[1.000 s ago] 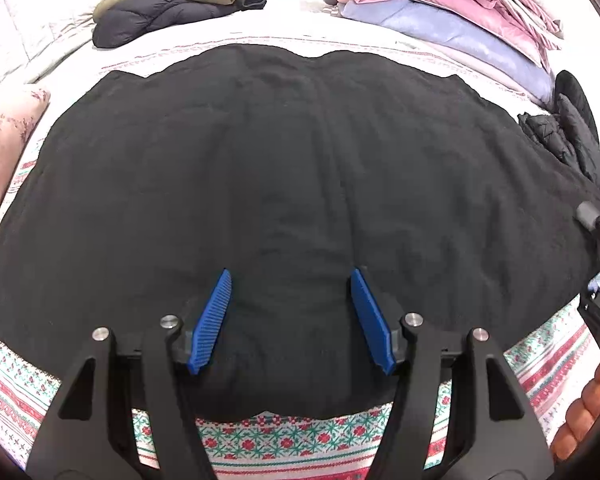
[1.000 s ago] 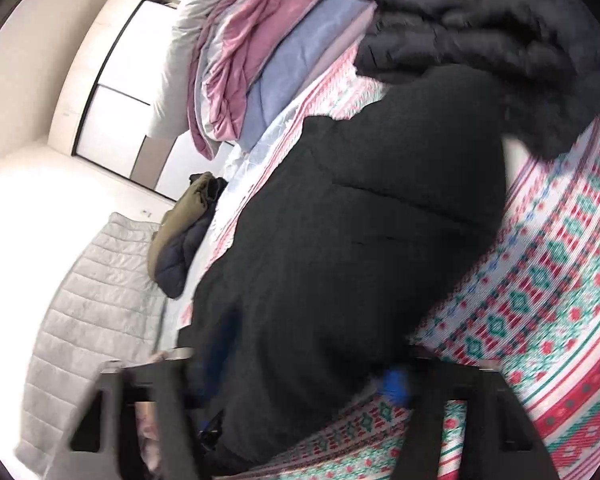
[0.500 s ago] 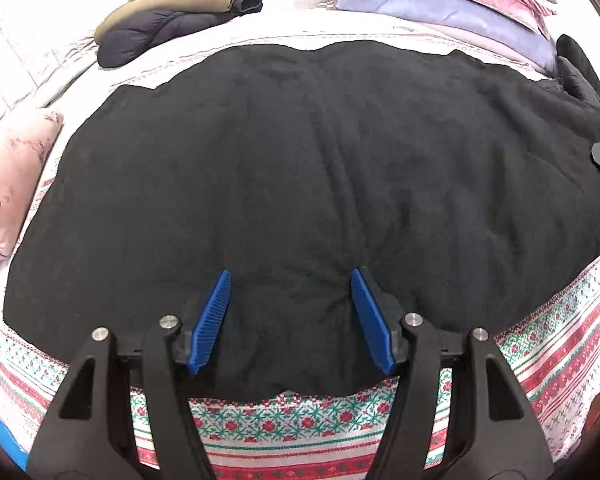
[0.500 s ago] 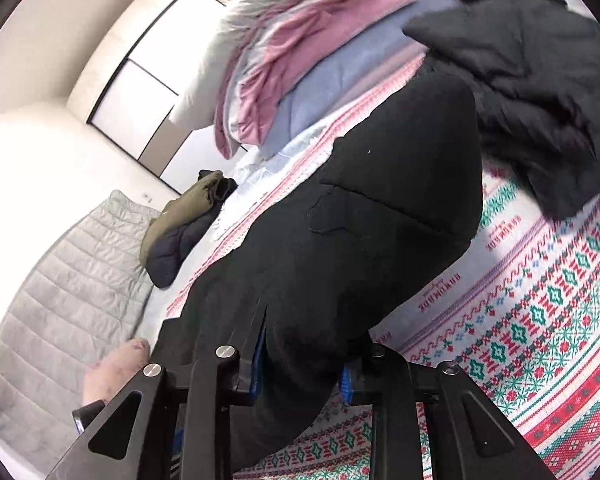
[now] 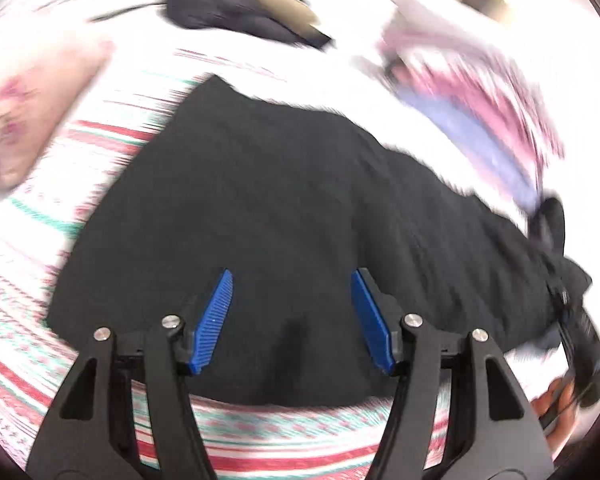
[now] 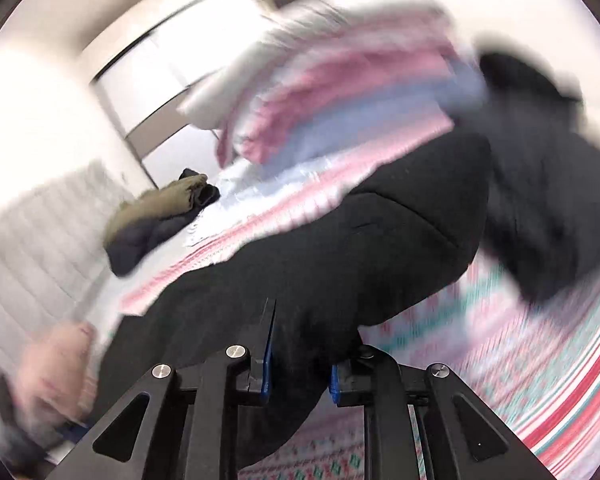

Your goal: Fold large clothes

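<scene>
Black garment point(image 5: 284, 200) spread on the bed point(image 5: 260, 432), long axis running between both claws. Right claw point(image 6: 300, 354) closing on its near edge; left claw point(image 5: 292, 316) half open above cloth, gripping nothing.

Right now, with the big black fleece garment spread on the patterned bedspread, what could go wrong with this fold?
1. The right gripper is closing on a thick bunch of the big black fleece garment; the fabric could slip out.
2. The left gripper stands open above the hem, gripping nothing, so a one-sided lift may skew the fold.
3. The dark puffer jacket lies against the garment and could get dragged along.
</scene>
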Demonstrator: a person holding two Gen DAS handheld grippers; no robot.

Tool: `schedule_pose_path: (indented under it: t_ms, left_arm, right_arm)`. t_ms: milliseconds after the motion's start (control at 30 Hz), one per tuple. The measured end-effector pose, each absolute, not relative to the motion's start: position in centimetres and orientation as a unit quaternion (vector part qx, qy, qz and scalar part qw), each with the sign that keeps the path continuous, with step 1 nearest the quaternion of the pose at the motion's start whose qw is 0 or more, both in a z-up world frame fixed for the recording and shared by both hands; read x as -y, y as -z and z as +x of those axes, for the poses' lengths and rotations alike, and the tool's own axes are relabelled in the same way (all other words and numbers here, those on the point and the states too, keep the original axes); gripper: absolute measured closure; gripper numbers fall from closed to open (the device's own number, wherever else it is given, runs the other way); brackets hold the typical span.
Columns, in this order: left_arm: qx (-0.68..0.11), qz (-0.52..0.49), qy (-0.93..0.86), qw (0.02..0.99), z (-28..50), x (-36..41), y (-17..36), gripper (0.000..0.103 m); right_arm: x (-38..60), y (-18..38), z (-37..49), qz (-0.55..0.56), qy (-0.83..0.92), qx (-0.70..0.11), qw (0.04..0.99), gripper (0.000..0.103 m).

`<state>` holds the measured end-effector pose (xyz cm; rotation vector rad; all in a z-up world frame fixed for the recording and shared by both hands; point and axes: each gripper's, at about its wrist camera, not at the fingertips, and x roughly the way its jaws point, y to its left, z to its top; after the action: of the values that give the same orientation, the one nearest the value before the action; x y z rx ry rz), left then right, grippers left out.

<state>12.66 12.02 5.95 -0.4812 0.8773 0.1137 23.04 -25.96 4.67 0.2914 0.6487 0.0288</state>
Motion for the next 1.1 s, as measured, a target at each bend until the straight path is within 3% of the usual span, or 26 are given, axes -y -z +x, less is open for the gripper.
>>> schedule_pose_path:
  t_ms: [167,267,433,533,600,700,767,833,933,1100]
  left_arm:
    - [-0.367,-0.378,-0.089,0.845,9.6,-22.5,-5.7,0.040]
    - [-0.339,-0.430,-0.093,0.832,8.0,-26.1,-5.2,0.040]
    - [-0.302,-0.539,-0.106,0.779,5.2,-31.1,-2.5,0.040]
    - [-0.307,-0.544,-0.120,0.772,5.2,-32.5,-1.7,0.040]
    - [-0.321,-0.533,-0.108,0.775,5.4,-32.4,-1.6,0.040]
    - [-0.334,-0.520,-0.074,0.783,6.6,-31.9,-1.7,0.040]
    - [-0.357,-0.502,-0.073,0.784,7.2,-31.2,-1.5,0.040]
    - [-0.383,-0.488,-0.069,0.782,8.2,-30.0,-1.1,0.040]
    - [-0.414,-0.465,-0.056,0.781,9.5,-28.3,-0.9,0.040]
    - [-0.420,-0.420,-0.089,0.800,10.4,-26.4,-1.6,0.040]
  right_arm:
    - [8.6,-11.0,19.2,-0.183,-0.069,-0.167,0.966,0.085]
    - [-2.3,-10.1,15.8,-0.333,-0.147,-0.116,0.924,0.085]
    - [-14.8,-1.7,12.6,-0.472,-0.262,-0.166,0.825,0.085]
    - [-17.3,4.1,12.5,-0.472,-0.312,-0.260,0.782,0.084]
    - [-17.3,5.3,11.5,-0.476,-0.301,-0.243,0.790,0.081]
    - [-15.5,3.7,10.0,-0.476,-0.302,-0.223,0.795,0.060]
    - [-13.4,2.2,8.8,-0.463,-0.309,-0.214,0.802,0.026]
    - [-11.1,1.3,7.7,-0.471,-0.287,-0.185,0.813,0.016]
    - [-8.2,2.8,6.7,-0.516,-0.216,-0.150,0.815,0.015]
    - [-7.1,5.3,8.5,-0.519,-0.172,-0.170,0.820,0.017]
